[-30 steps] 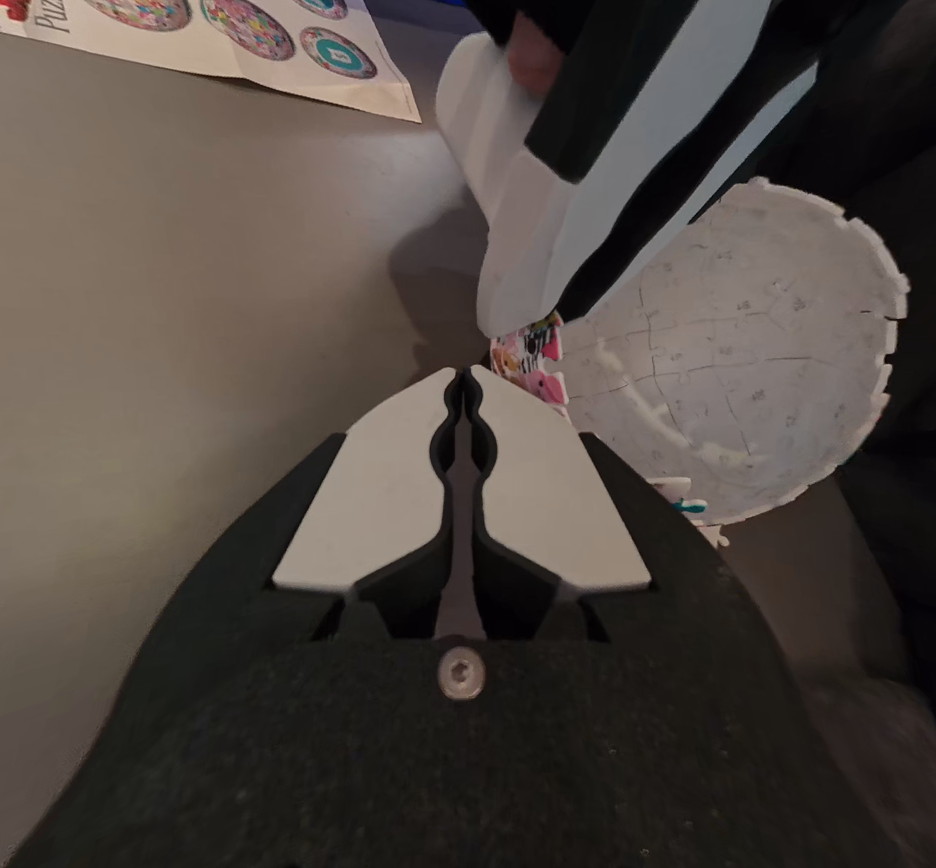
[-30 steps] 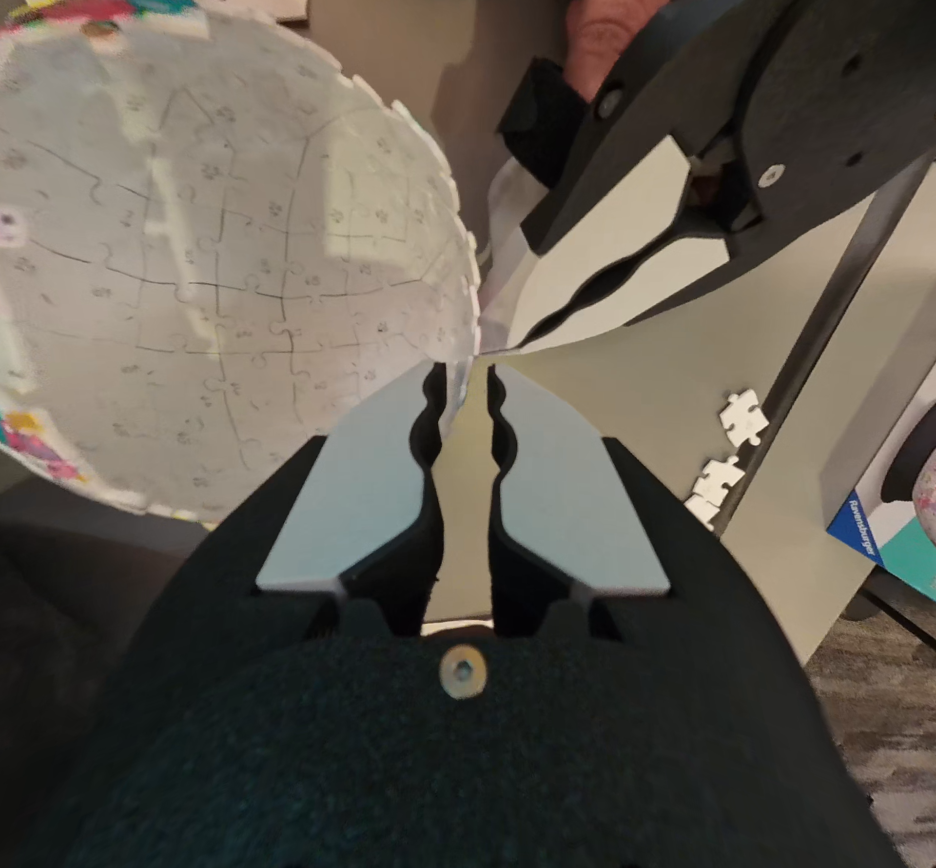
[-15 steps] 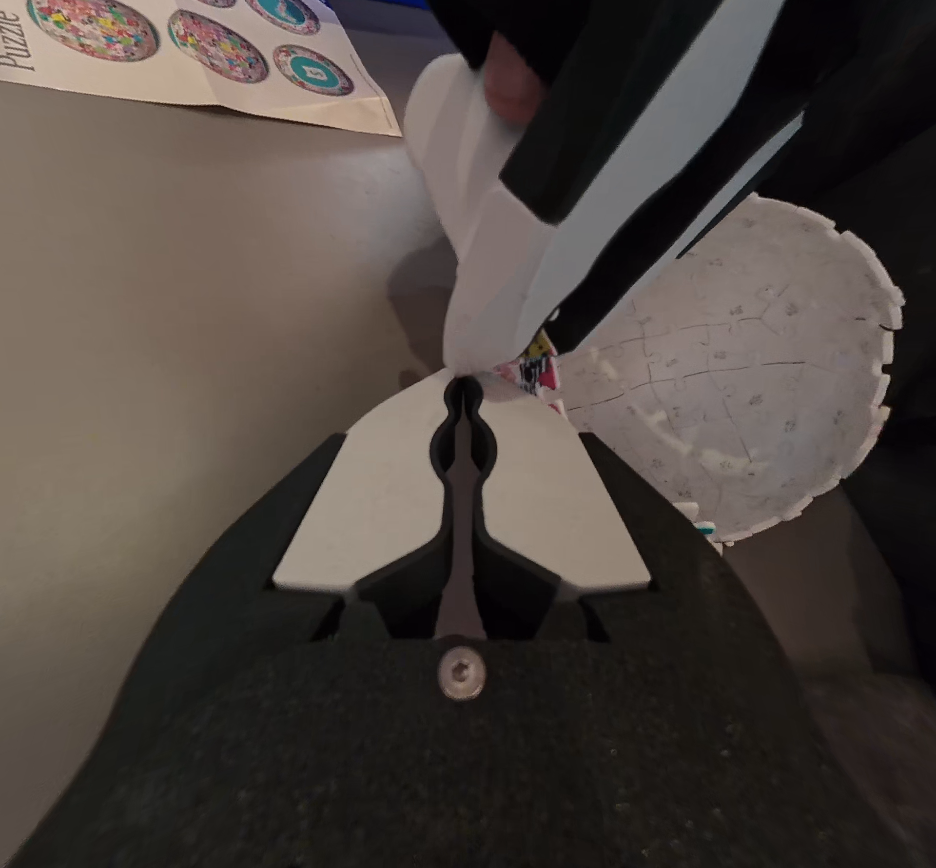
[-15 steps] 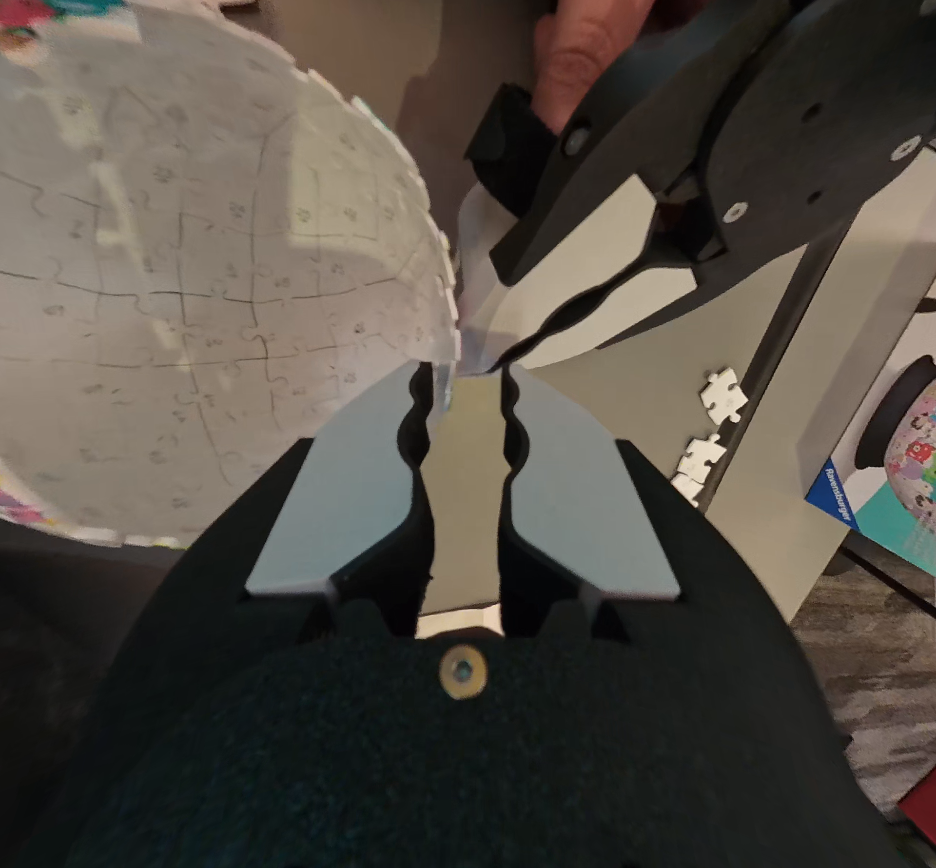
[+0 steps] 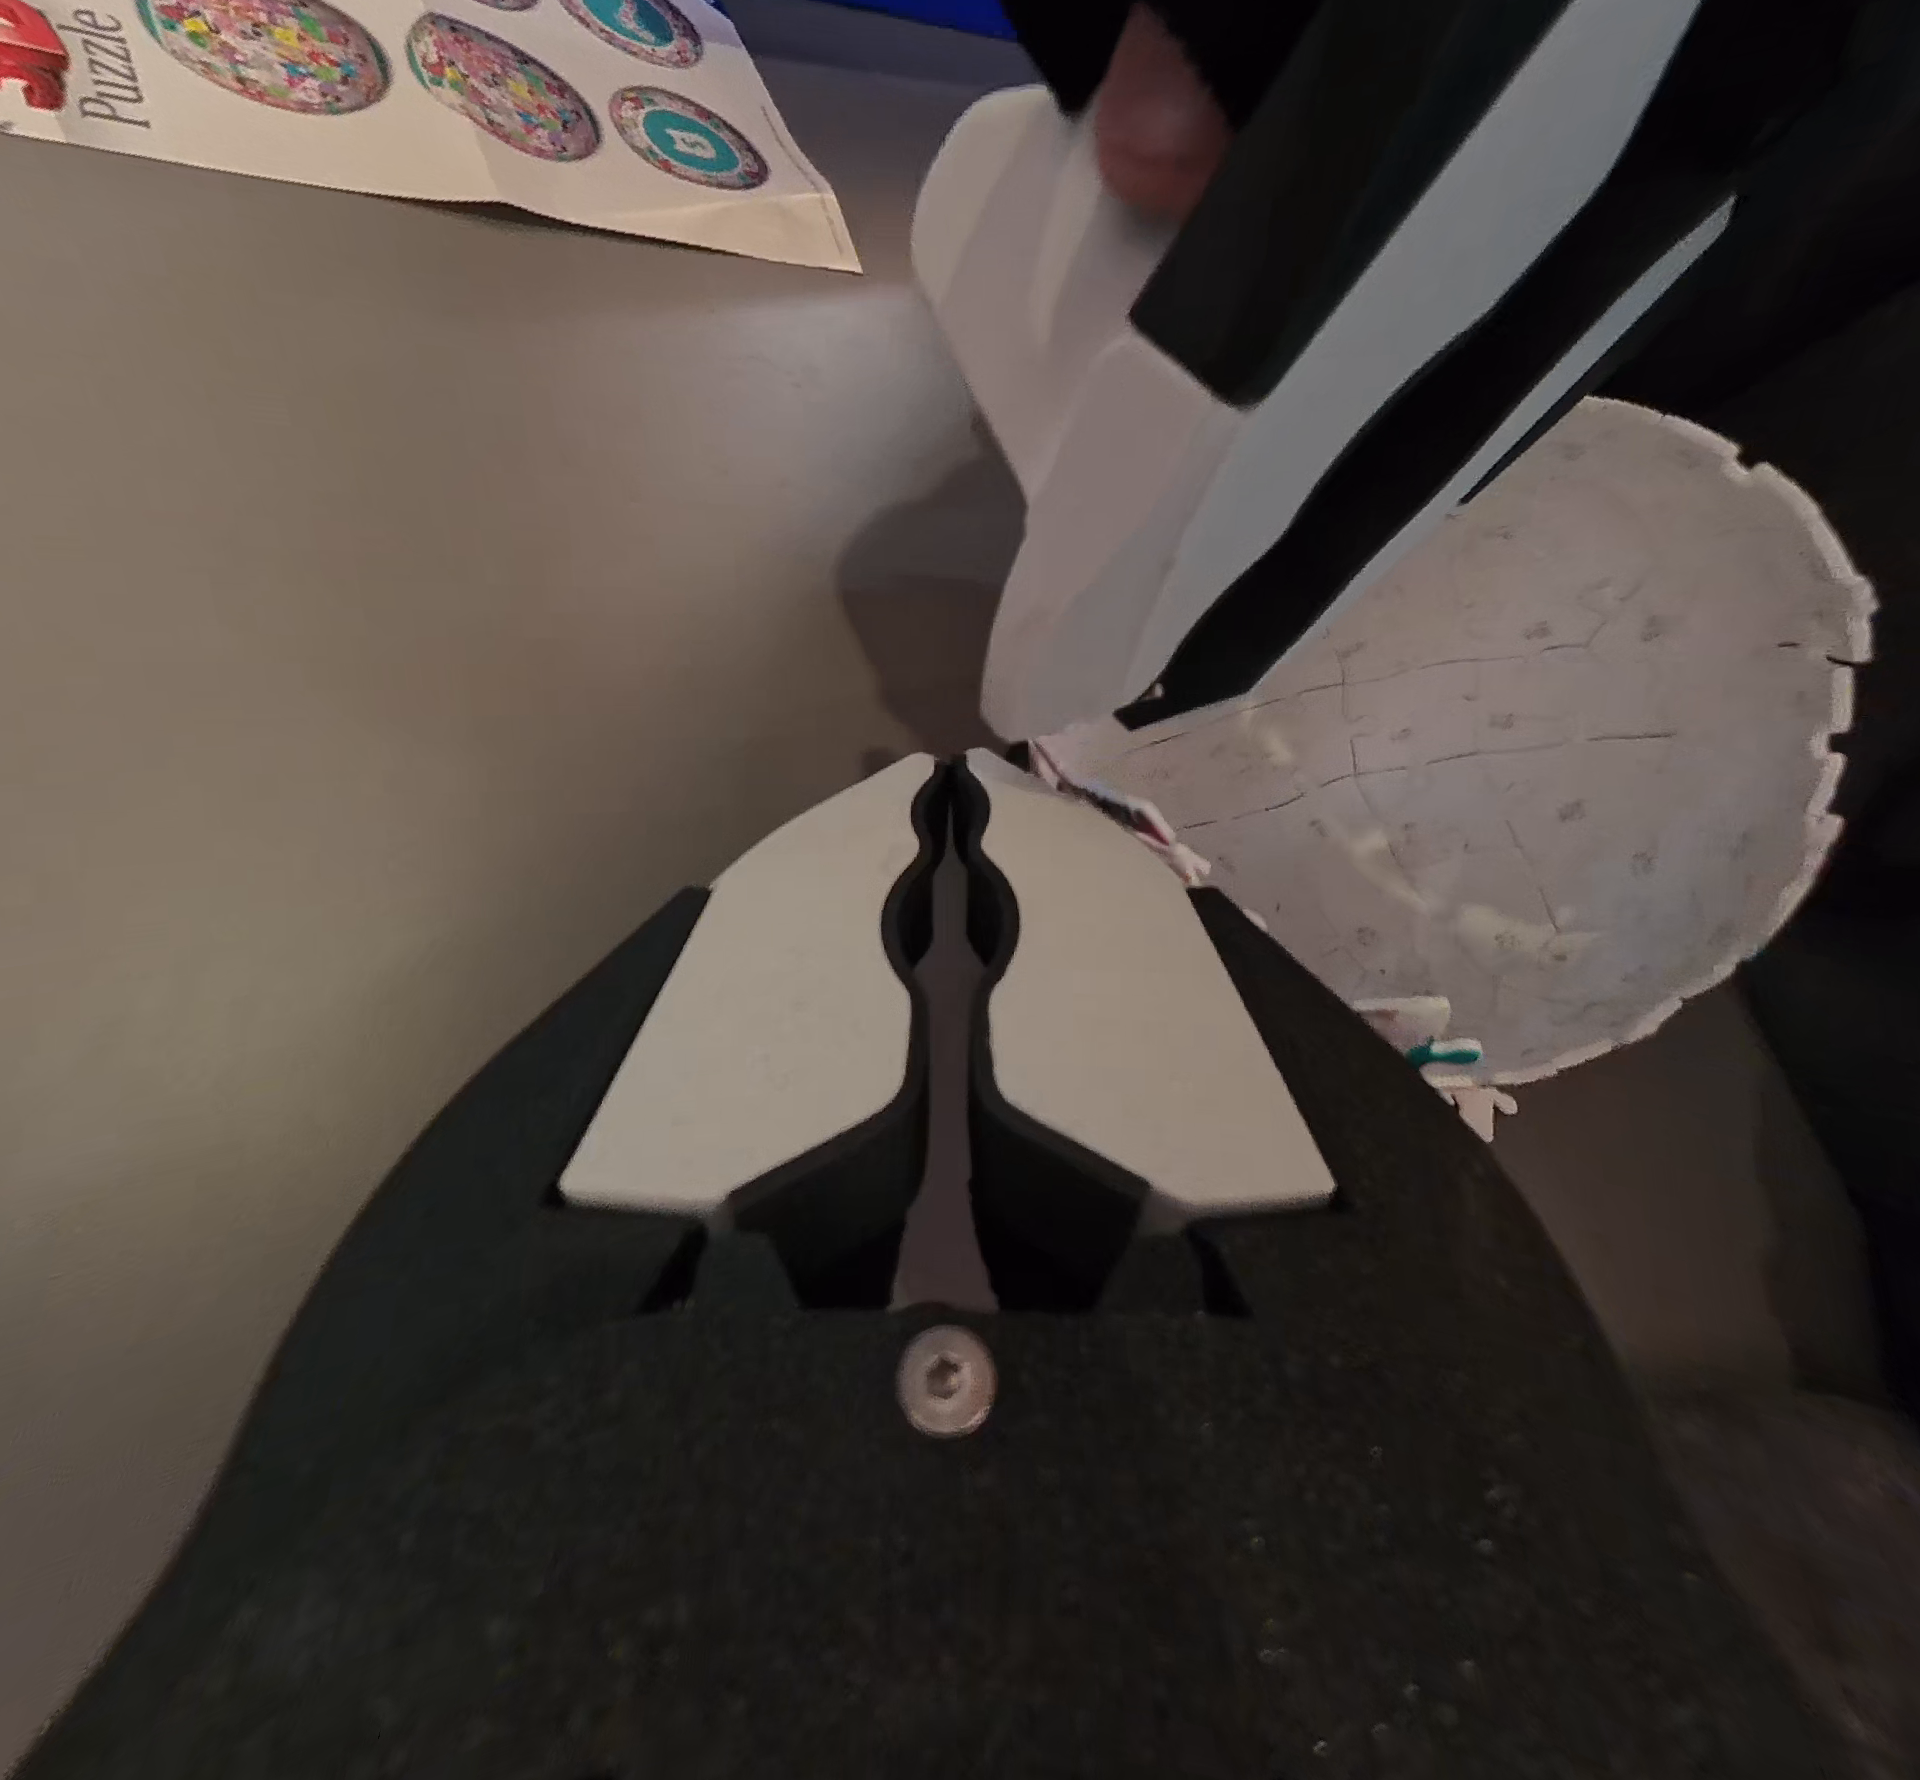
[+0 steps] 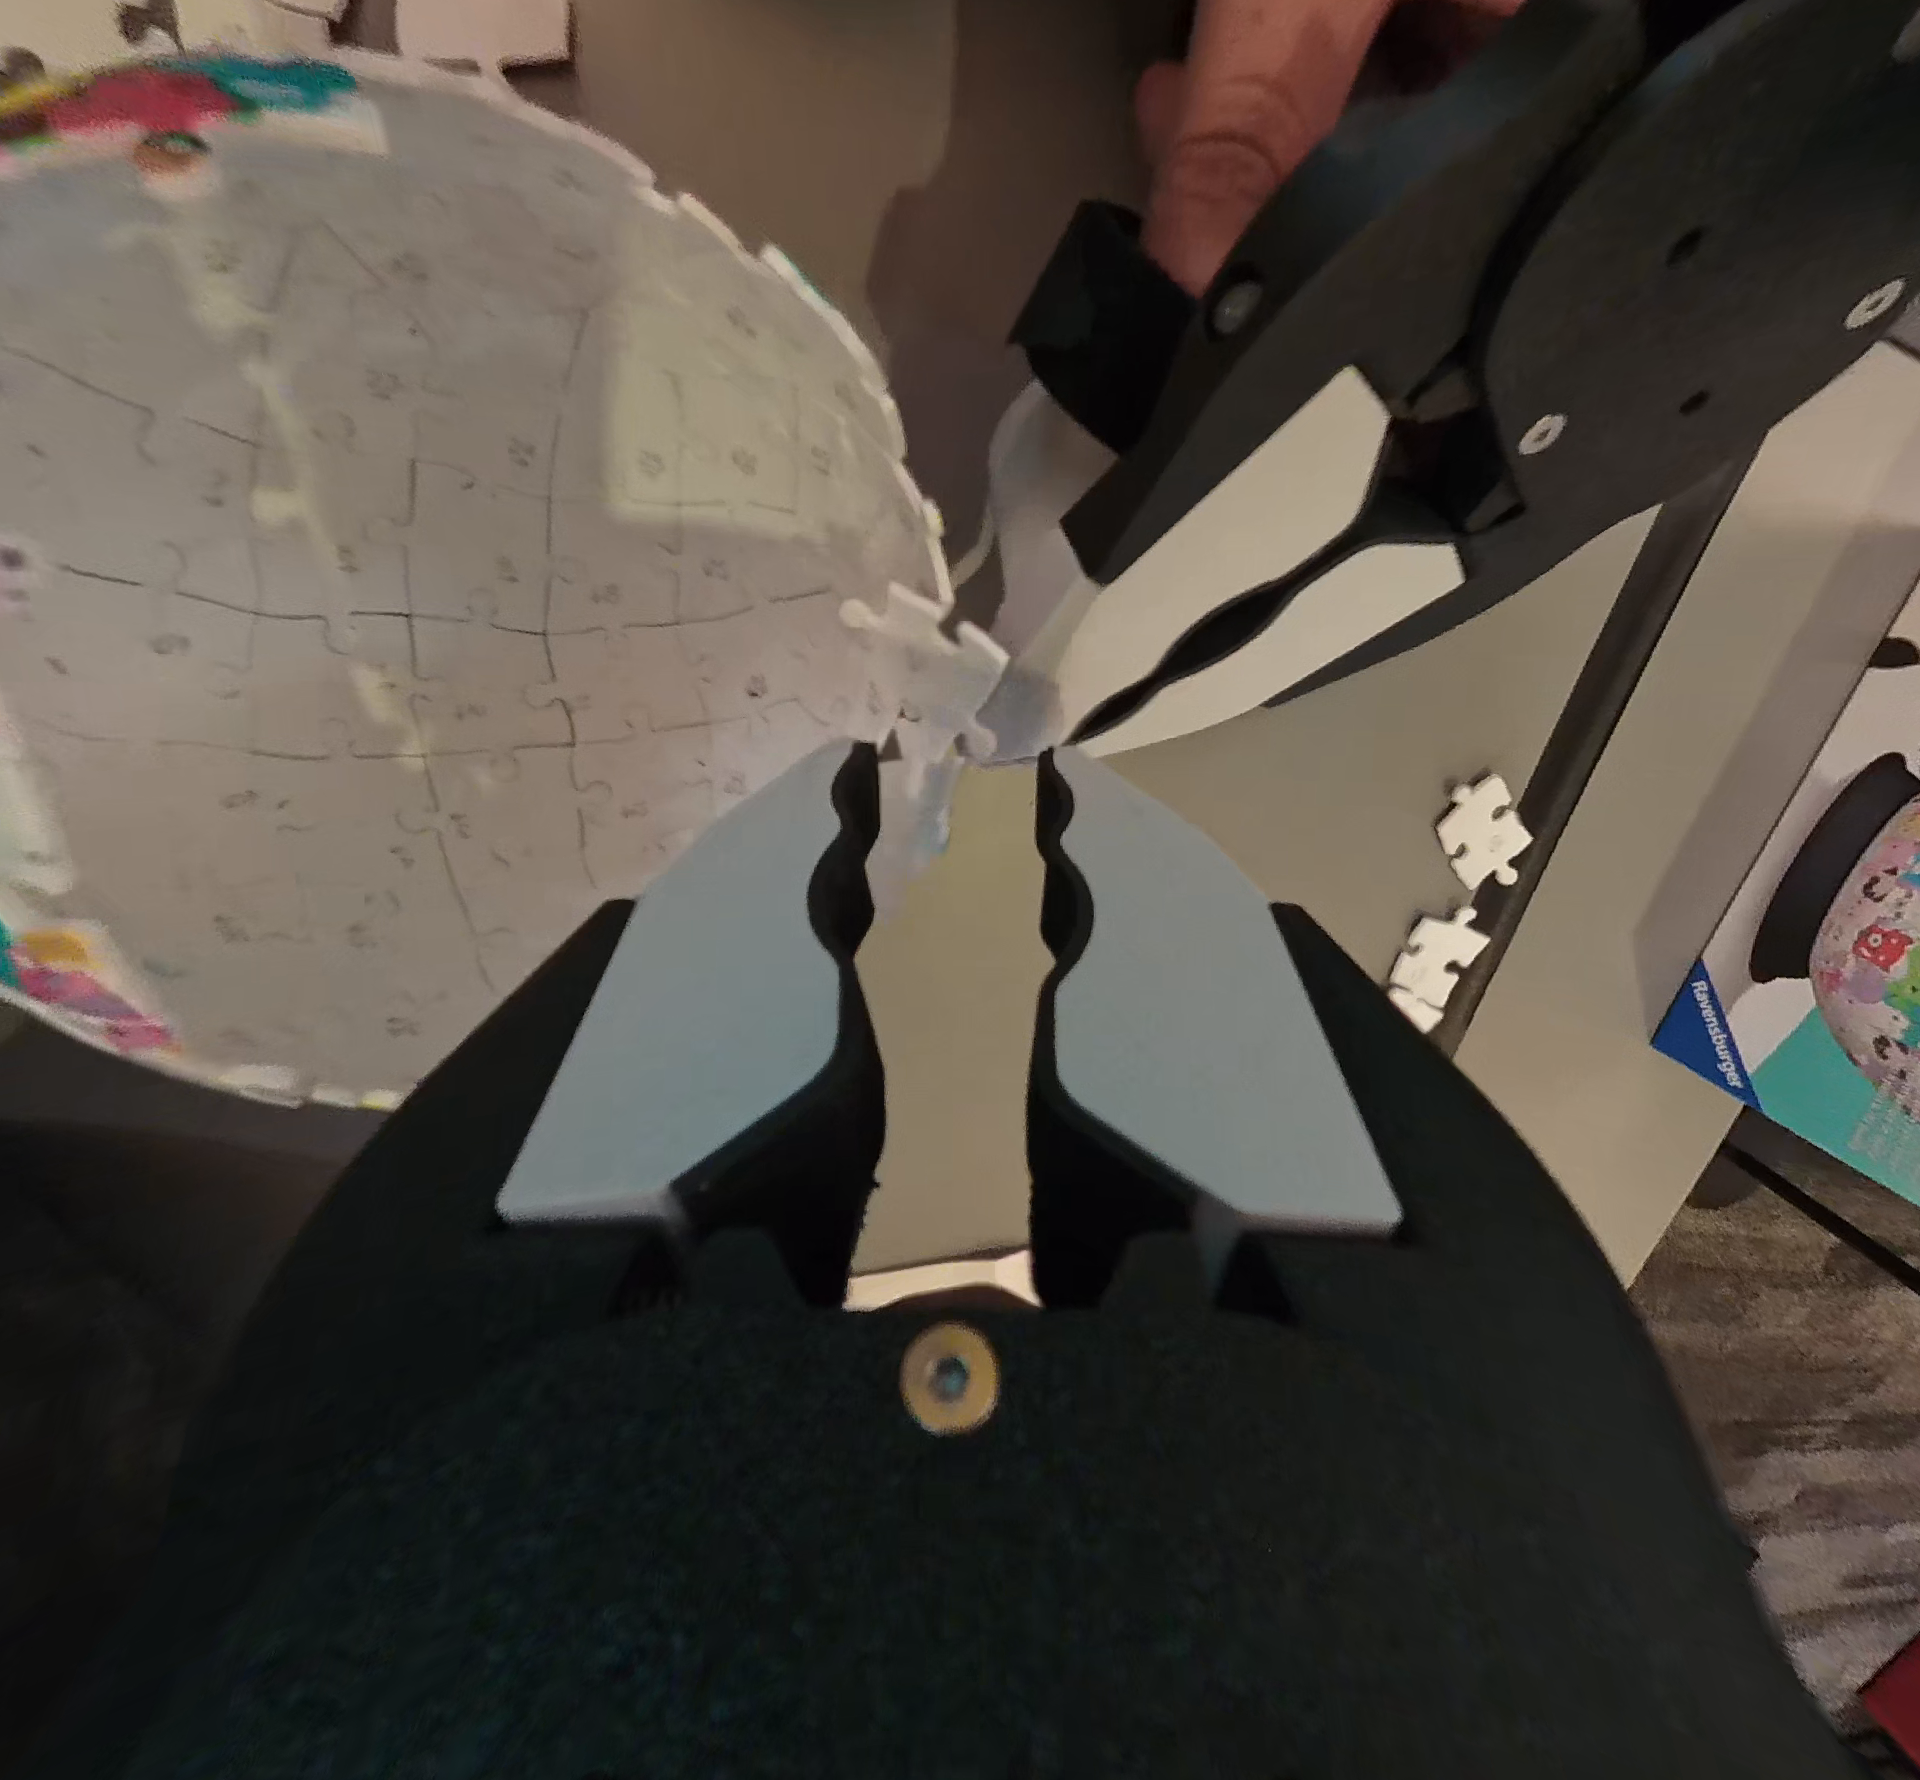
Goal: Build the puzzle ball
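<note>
Left gripper [image 5: 951, 774]: fingers pressed together, tips against the rim of the half-built puzzle ball [image 5: 1538, 795], centre right of the frame. Right gripper [image 6: 951, 764]: fingers spread, the ball's edge piece [image 6: 935, 660] lying between their tips, ungripped. Instruction sheet [image 5: 416, 68] on the bench [image 5: 364, 639], upper left; loose pieces [image 6: 1481, 831] at right.

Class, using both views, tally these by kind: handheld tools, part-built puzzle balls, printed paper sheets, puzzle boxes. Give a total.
Black handheld tools with pale fingers: 2, left tool and right tool
White part-built puzzle ball shell: 1
Printed paper sheet with round pictures: 1
Blue and teal cardboard puzzle box: 1
Total: 5
</note>
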Available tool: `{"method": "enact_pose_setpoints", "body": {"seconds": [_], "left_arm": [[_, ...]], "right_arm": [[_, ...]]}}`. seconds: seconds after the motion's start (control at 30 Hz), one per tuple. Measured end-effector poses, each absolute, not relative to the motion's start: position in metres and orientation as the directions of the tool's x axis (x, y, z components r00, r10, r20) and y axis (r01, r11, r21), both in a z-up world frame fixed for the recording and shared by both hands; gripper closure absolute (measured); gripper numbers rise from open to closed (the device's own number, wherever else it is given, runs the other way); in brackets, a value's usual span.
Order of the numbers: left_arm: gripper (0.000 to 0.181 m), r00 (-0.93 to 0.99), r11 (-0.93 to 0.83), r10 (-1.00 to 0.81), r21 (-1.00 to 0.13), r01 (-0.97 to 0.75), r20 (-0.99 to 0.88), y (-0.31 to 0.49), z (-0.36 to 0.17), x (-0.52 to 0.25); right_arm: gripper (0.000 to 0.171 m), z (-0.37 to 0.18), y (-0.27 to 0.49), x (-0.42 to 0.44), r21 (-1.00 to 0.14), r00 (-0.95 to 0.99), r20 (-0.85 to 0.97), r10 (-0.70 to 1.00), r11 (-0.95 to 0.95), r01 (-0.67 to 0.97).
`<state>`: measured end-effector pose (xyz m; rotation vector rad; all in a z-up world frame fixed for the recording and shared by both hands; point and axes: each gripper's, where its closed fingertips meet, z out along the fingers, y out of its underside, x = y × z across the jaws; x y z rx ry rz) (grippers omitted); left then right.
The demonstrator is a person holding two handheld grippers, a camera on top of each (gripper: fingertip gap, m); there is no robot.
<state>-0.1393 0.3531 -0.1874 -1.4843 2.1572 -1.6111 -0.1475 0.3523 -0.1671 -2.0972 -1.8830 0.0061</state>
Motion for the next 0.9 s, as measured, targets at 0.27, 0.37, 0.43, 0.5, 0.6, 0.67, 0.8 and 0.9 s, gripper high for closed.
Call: {"method": "enact_pose_setpoints", "body": {"seconds": [0.27, 0.37, 0.43, 0.5, 0.6, 0.67, 0.8, 0.9], "left_arm": [[0.181, -0.534, 0.002, -0.710, -0.757, -0.653, 0.459, 0.351, -0.190, -0.143], [0.181, -0.534, 0.000, -0.713, -0.761, -0.648, 0.454, 0.351, -0.190, -0.142], [0.181, -0.533, -0.006, -0.711, -0.762, -0.648, 0.459, 0.352, -0.189, -0.142], [0.181, -0.533, -0.006, -0.712, -0.763, -0.647, 0.457, 0.352, -0.189, -0.142], [0.181, -0.532, 0.001, -0.709, -0.753, -0.658, 0.464, 0.351, -0.191, -0.144], [0.181, -0.530, 0.006, -0.706, -0.745, -0.668, 0.469, 0.350, -0.193, -0.145], [0.181, -0.530, 0.007, -0.708, -0.746, -0.666, 0.467, 0.350, -0.193, -0.145], [0.181, -0.528, 0.008, -0.709, -0.743, -0.669, 0.467, 0.350, -0.193, -0.145]], "right_arm": [[0.141, -0.172, 0.355, -0.149, -0.234, 0.125, 0.212, 0.969, -0.074, 0.969], [0.137, -0.174, 0.357, -0.150, -0.240, 0.139, 0.202, 0.969, -0.089, 0.967], [0.135, -0.173, 0.356, -0.152, -0.251, 0.150, 0.192, 0.970, -0.100, 0.963], [0.134, -0.170, 0.356, -0.155, -0.267, 0.159, 0.186, 0.970, -0.106, 0.958], [0.134, -0.164, 0.354, -0.159, -0.282, 0.161, 0.197, 0.967, -0.101, 0.954], [0.136, -0.159, 0.354, -0.164, -0.293, 0.146, 0.229, 0.962, -0.075, 0.953], [0.132, -0.159, 0.348, -0.171, -0.276, 0.107, 0.253, 0.961, -0.034, 0.960], [0.127, -0.165, 0.348, -0.172, -0.245, 0.100, 0.260, 0.960, -0.034, 0.969]]}}
